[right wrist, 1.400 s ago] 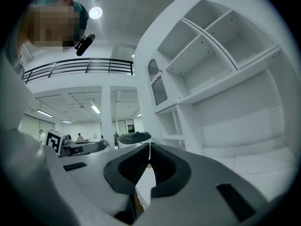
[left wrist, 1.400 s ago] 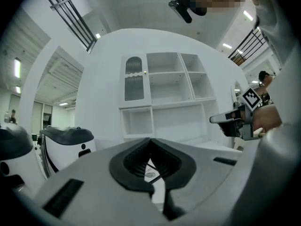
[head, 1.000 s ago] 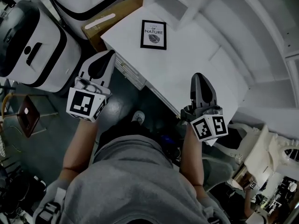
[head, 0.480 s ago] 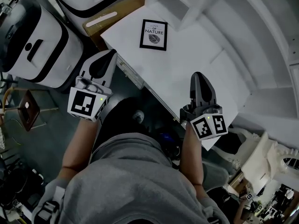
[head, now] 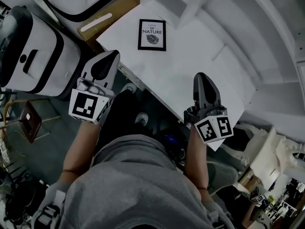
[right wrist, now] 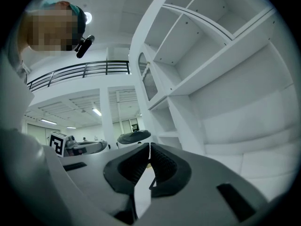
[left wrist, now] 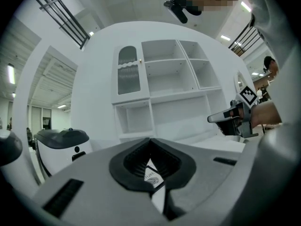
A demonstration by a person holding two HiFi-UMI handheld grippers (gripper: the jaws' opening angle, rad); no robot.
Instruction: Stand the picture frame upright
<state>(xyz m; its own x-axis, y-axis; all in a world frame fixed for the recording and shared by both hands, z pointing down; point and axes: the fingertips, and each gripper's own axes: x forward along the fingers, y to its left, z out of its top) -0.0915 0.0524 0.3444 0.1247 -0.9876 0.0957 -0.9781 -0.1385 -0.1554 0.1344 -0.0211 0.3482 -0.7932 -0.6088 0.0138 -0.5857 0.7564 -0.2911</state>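
While left tool [head: 107, 57] and right tool [head: 200, 78] hang closed, empty, the picture frame [head: 152, 35] lies flat ahead, untouched.

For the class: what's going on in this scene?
A person holds a gripper in each hand at the near edge of a white table. The left gripper and right gripper are both shut and empty. The picture frame lies flat on the table ahead of them, untouched and not yet upright.
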